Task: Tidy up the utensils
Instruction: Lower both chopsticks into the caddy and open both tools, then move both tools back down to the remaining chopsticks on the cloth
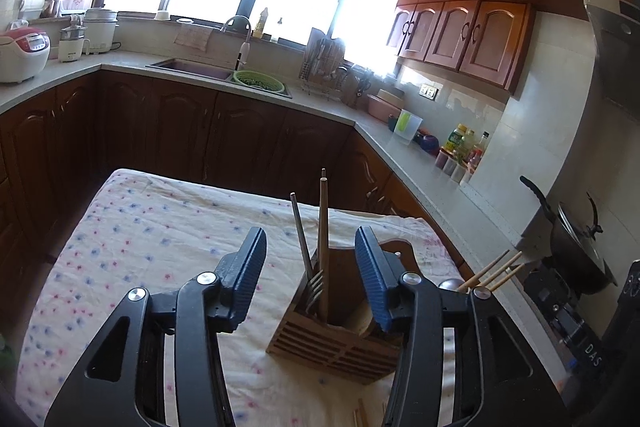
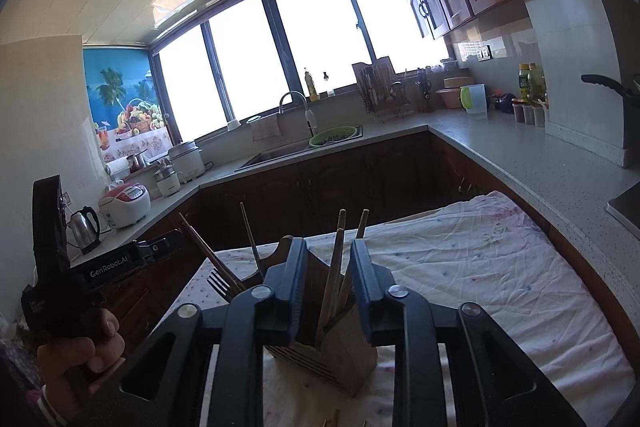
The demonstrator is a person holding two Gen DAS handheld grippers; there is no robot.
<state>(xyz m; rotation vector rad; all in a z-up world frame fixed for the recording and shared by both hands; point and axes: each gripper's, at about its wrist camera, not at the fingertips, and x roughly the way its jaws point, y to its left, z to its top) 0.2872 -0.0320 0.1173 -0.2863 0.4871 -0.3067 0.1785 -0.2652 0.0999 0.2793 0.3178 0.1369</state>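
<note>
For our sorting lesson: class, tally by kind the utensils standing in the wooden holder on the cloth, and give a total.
Standing in the wooden holder, as seen from the left wrist:
Fork: 1
Chopsticks: 6, one nearly hidden behind another
Total: 7

A slatted wooden utensil holder (image 1: 340,343) stands on the floral-print cloth (image 1: 140,239) covering the counter. In its left compartment stand a metal fork (image 1: 316,285), tines up, and wooden chopsticks (image 1: 323,247). More wooden chopsticks (image 2: 334,275) stand in a compartment further right. Behind the cloth runs an L-shaped stone counter (image 1: 320,103) carrying a steel sink (image 1: 192,69), with a round green colander (image 1: 259,81) at the sink's right.
</note>
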